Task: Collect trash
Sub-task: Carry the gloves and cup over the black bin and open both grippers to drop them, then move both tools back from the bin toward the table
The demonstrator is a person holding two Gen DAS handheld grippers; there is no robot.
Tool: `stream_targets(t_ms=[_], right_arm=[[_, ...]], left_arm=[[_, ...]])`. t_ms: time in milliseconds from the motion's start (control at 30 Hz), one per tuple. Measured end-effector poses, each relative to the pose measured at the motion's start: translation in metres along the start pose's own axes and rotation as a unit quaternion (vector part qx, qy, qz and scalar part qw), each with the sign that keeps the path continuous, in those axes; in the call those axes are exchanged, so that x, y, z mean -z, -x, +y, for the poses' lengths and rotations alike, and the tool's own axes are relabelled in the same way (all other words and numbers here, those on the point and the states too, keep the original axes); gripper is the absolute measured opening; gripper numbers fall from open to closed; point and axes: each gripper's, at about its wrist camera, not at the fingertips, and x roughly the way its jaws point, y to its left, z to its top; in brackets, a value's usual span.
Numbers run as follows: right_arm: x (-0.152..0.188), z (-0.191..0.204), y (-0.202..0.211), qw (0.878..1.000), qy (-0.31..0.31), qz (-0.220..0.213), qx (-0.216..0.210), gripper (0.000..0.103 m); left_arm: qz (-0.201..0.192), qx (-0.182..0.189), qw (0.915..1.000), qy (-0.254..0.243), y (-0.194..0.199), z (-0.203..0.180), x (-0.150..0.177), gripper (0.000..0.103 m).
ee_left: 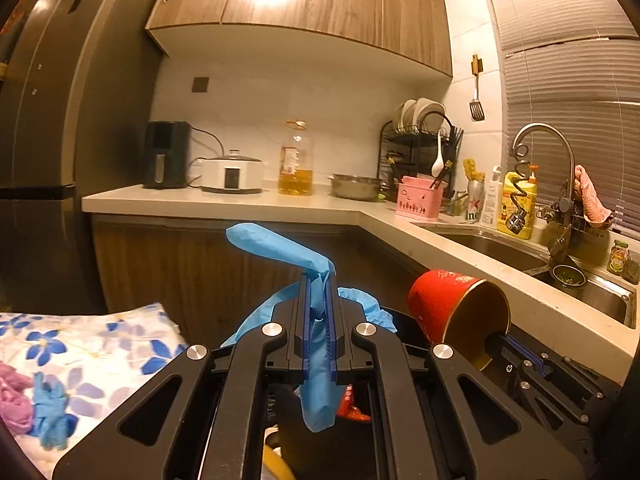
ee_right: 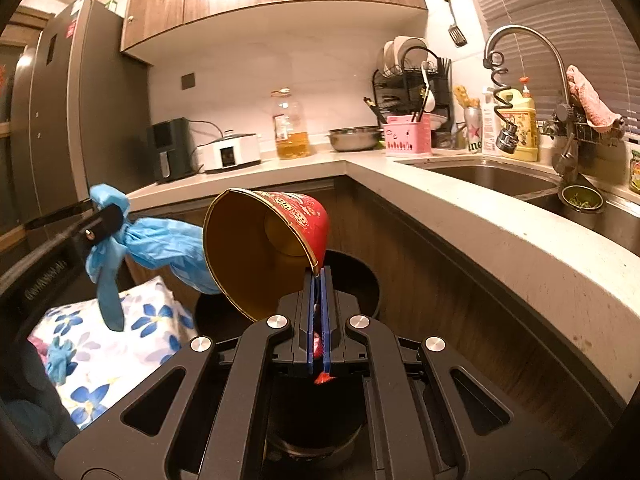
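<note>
My left gripper (ee_left: 318,280) is shut on a limp blue disposable glove (ee_left: 280,246), which sticks up past the fingertips and hangs down behind the jaws. In the right wrist view the same glove (ee_right: 160,244) dangles from the left gripper (ee_right: 106,218) at the left. My right gripper (ee_right: 319,276) is shut on the rim of a red paper cup (ee_right: 296,216) with a gold inside, tipped on its side with its mouth facing left. The cup (ee_left: 440,300) also shows at the right of the left wrist view. A black trash bin (ee_right: 362,284) stands open just beyond and below both grippers.
A floral cloth (ee_left: 100,344) lies at the left, with another blue glove (ee_left: 50,412) and a purple one (ee_left: 12,400) on it. An L-shaped counter (ee_right: 460,216) with a sink (ee_right: 492,178) runs along the right. A tall fridge (ee_left: 52,120) stands at the left.
</note>
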Motion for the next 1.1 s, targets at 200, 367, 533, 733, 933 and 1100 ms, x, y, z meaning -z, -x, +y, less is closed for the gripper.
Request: stream_targets(t_ms=[200, 367, 533, 733, 933, 1100], right_arm=[[-0.003, -0.007, -0.021, 1.000, -0.004, 0.006, -0.003, 0.003], [-0.003, -0.006, -0.031, 1.000, -0.004, 0.006, -0.007, 0.003], [-0.001, -0.007, -0.045, 1.000, -0.007, 0.018, -0.014, 0.003], [0.005, -0.008, -0.058, 0.999, -0.009, 0.040, -0.014, 0.004], [0.009, -0.009, -0.057, 0.999, -0.011, 0.049, -0.008, 0.016], [0.011, -0.006, -0.047, 0.999, -0.007, 0.048, -0.006, 0.037]], left_arm=[[0.011, 0.011, 0.9999, -0.006, -0.025, -0.007, 0.008, 0.006], [0.023, 0.016, 0.9995, -0.012, -0.040, -0.007, 0.012, 0.007], [0.035, 0.022, 0.9990, -0.018, -0.049, -0.008, 0.018, 0.024], [0.032, 0.004, 0.9995, -0.008, -0.050, 0.002, 0.020, 0.057], [0.035, -0.020, 0.9991, 0.012, -0.040, 0.019, 0.021, 0.068], [0.037, -0.044, 0.9984, 0.004, -0.025, 0.023, 0.025, 0.078]])
